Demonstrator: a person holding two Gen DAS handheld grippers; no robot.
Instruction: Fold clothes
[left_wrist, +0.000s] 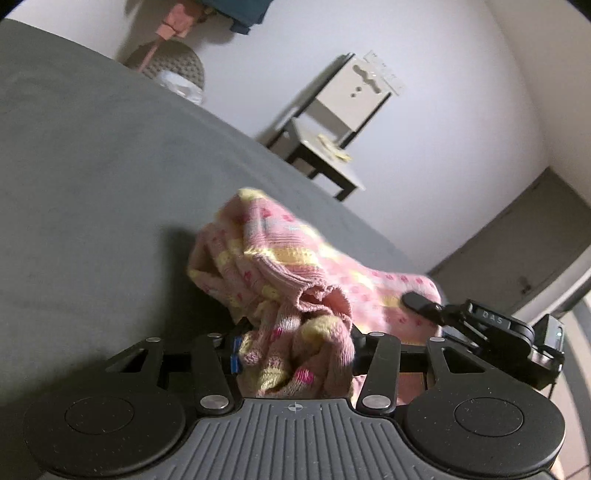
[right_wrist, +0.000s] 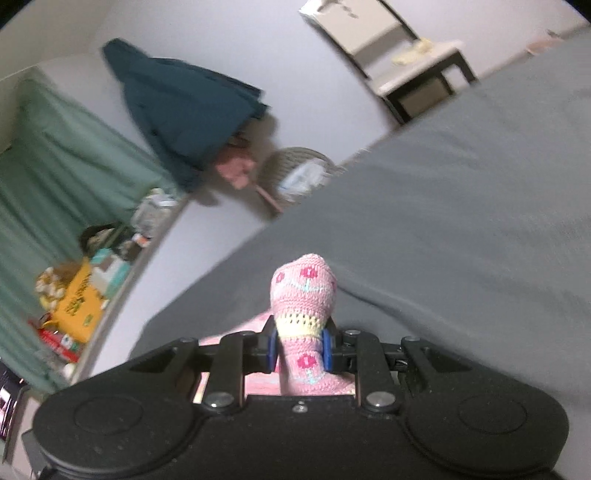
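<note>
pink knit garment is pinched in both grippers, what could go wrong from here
1. The left gripper holds a thick crumpled wad of the pink knit garment, so any fold may come out lumpy.
2. The right gripper pinches only a narrow end that pokes past its pads; a hard pull could slip it free or stretch the knit over the grey bed.

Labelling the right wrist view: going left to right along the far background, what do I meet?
Green curtain → dark teal garment hanging on the wall → woven basket → small black-framed table.
</note>
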